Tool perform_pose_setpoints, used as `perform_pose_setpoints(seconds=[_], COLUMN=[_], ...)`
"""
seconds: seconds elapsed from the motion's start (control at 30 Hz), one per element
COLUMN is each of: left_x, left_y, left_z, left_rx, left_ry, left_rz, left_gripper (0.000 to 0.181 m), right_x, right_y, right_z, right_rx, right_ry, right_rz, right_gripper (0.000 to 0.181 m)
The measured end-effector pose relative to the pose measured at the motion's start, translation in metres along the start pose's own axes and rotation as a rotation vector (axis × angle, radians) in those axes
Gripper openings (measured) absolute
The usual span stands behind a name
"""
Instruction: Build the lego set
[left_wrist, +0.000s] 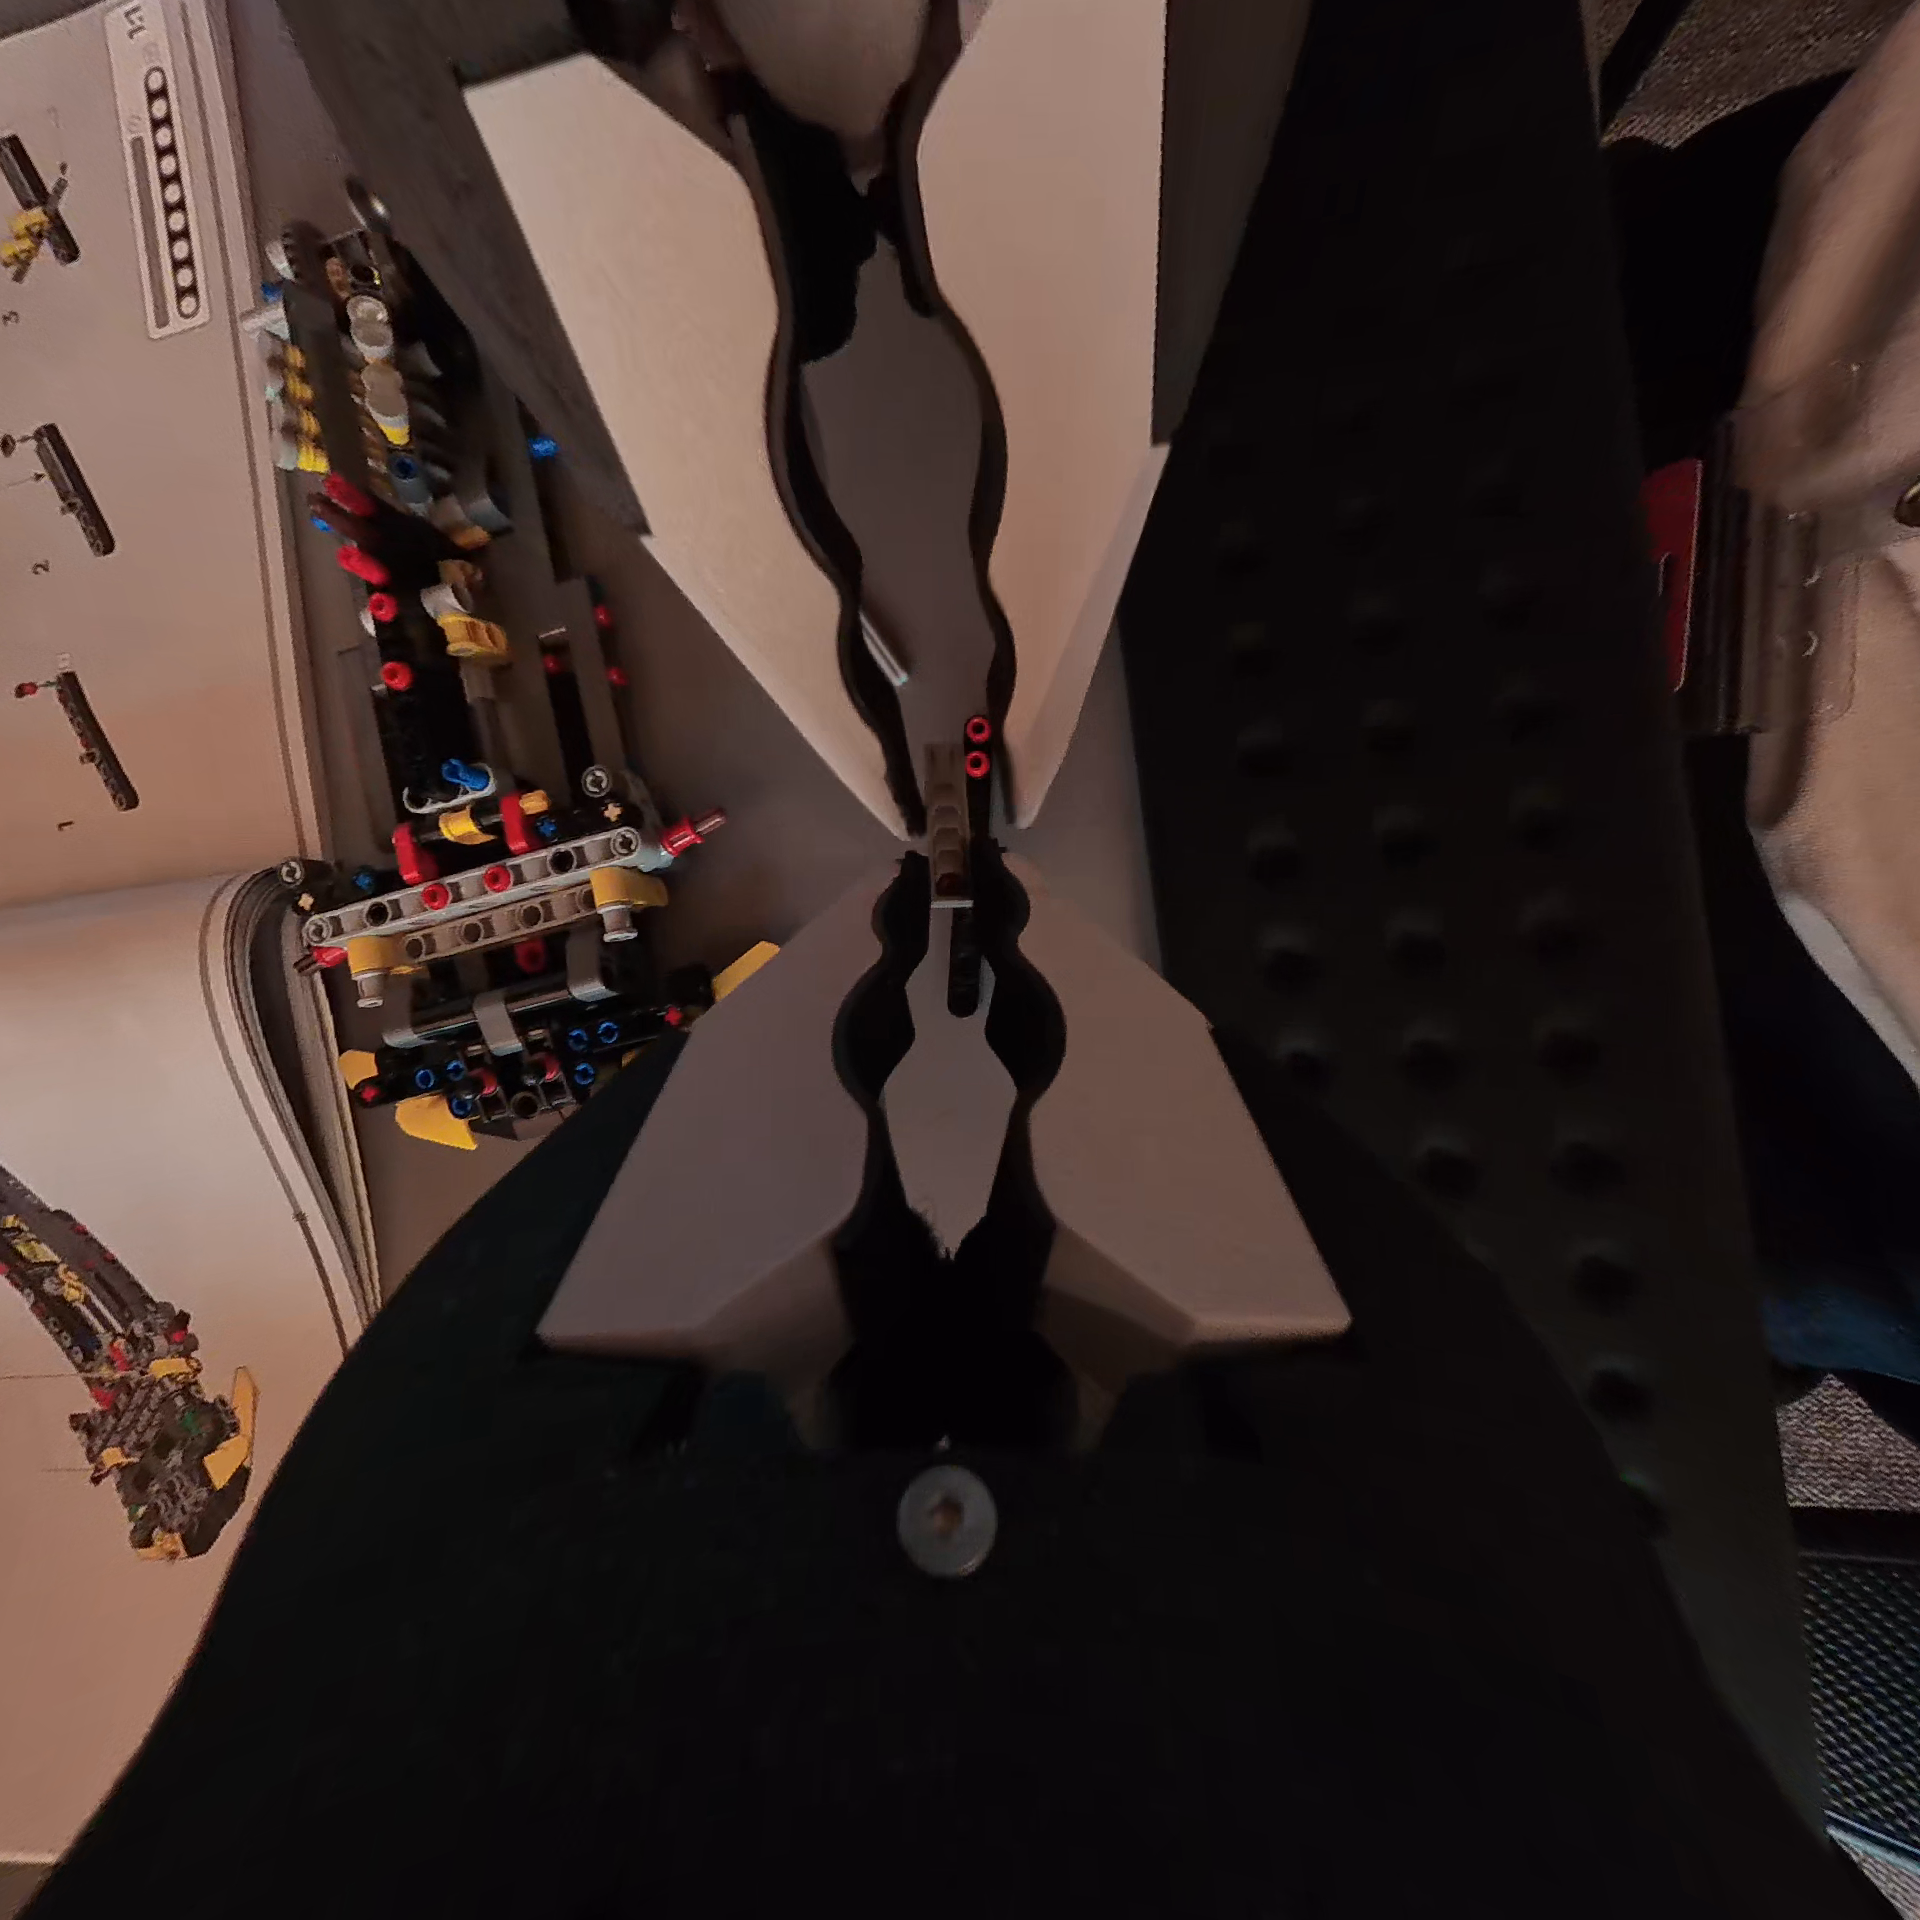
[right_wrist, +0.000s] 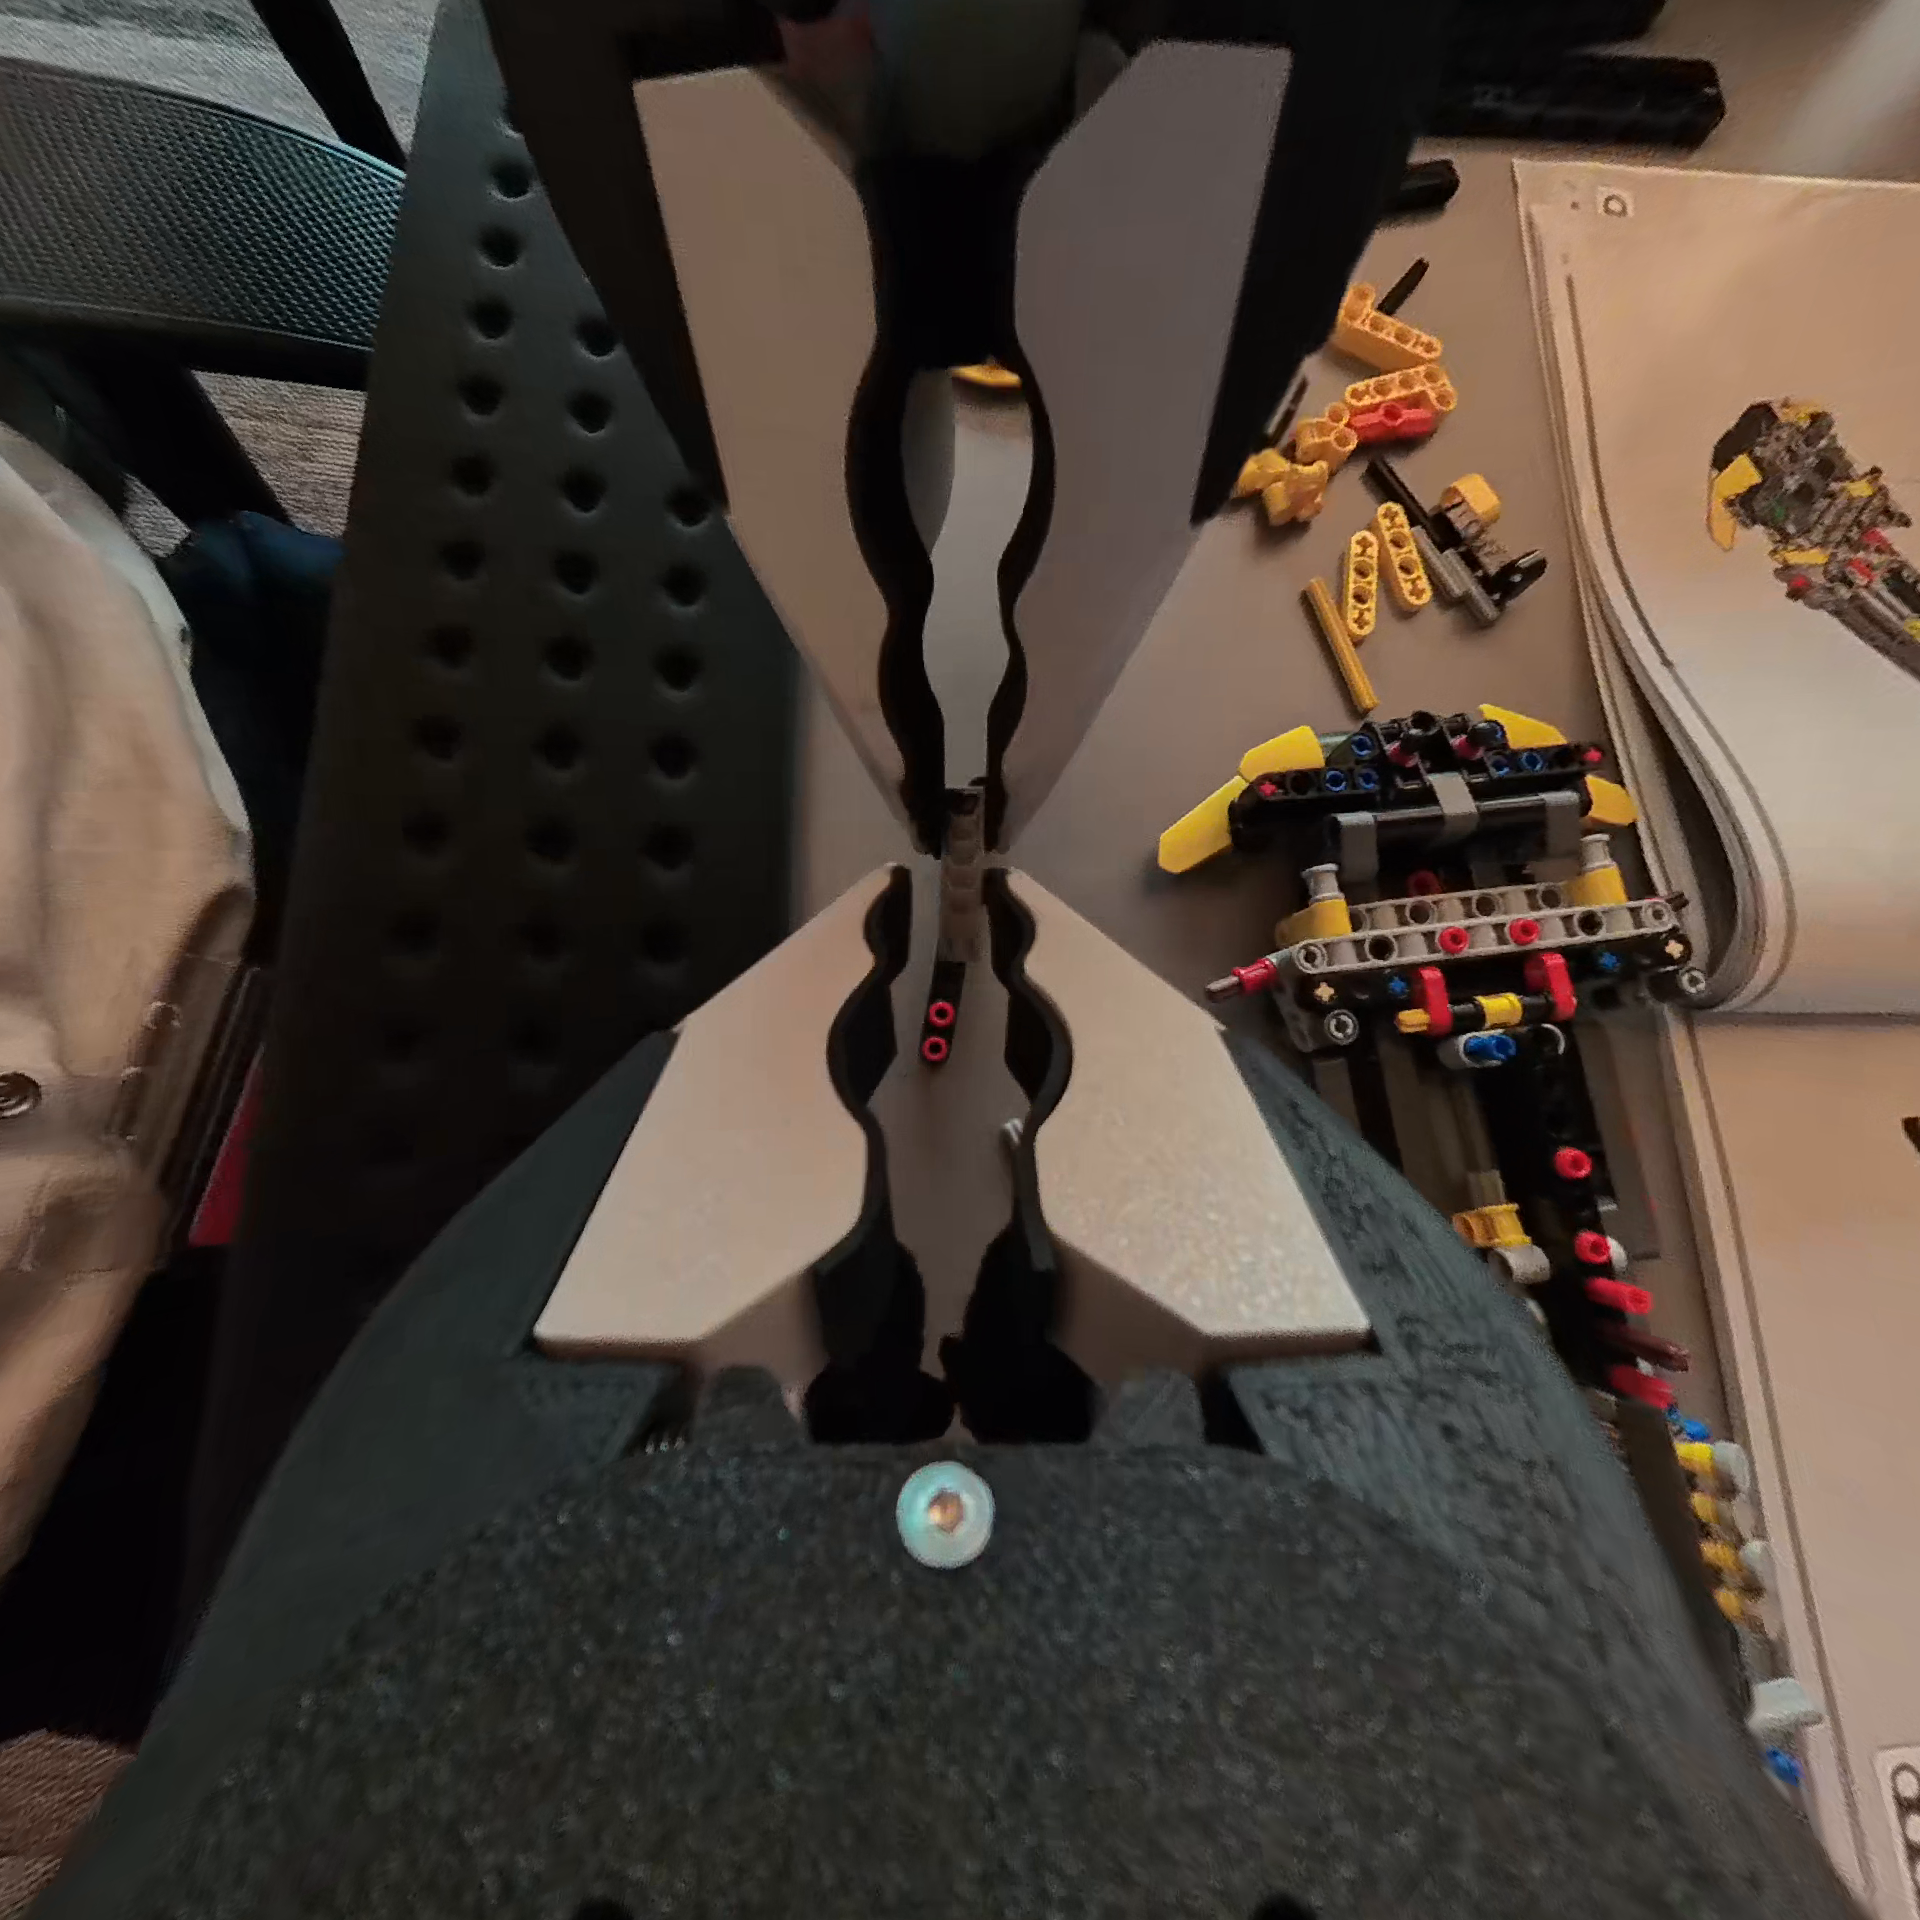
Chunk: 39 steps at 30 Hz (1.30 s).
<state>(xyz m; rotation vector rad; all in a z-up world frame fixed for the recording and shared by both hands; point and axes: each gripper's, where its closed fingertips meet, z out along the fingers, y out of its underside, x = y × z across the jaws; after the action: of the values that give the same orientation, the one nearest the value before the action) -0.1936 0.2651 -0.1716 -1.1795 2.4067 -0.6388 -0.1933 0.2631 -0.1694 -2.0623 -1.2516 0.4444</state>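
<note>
Grippers meet tip to tip above the table (right_wrist: 1195, 665): my left gripper (left_wrist: 961, 883) and my right gripper (right_wrist: 961, 883) each pinch one end of a small stack of beams (left_wrist: 954, 831), grey and black with two red pins (left_wrist: 977, 746). Beside it lies the half-built model (right_wrist: 1455, 935), long and black with yellow panels, next to the open instruction booklet (right_wrist: 1766, 623). Loose yellow pieces (right_wrist: 1371, 488) wait unused, so I judge plenty of building remains.
</note>
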Motion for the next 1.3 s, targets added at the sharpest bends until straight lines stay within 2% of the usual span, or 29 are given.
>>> perform_pose_setpoints(seconds=[0.27,0.4,0.53,0.7,0.87,1.17,1.3], left_x=[0.006,0.005,0.001,0.007,0.007,0.008,0.009], left_y=[0.005,0.002,0.027,0.041,0.038,0.040,0.040], left_z=[0.006,0.004,0.003,0.015,0.024,0.026,0.025], left_rx=[-0.044,0.005,-0.027,-0.014,-0.008,-0.004,-0.004], left_ry=[0.027,0.044,0.046,0.051,0.053,0.066,0.063], left_rz=[-0.015,-0.083,-0.159,-0.155,-0.145,-0.146,-0.143], left_gripper=[0.006,0.006,0.027,0.025,0.022,0.007,0.006], right_x=[-0.002,0.001,0.009,0.006,-0.002,-0.003,-0.004], right_y=[0.002,0.002,0.028,0.087,0.106,0.108,0.103], right_z=[0.007,0.001,-0.023,-0.044,-0.044,-0.043,-0.039], right_rx=[-0.033,-0.018,-0.070,-0.288,-0.425,-0.441,-0.404], right_ry=[0.022,0.040,0.037,0.019,-0.006,-0.027,-0.028], right_rz=[-0.049,-0.040,0.071,0.175,0.166,0.161,0.140], right_gripper=[0.009,0.008,0.008,0.007,0.008,0.008,0.008])
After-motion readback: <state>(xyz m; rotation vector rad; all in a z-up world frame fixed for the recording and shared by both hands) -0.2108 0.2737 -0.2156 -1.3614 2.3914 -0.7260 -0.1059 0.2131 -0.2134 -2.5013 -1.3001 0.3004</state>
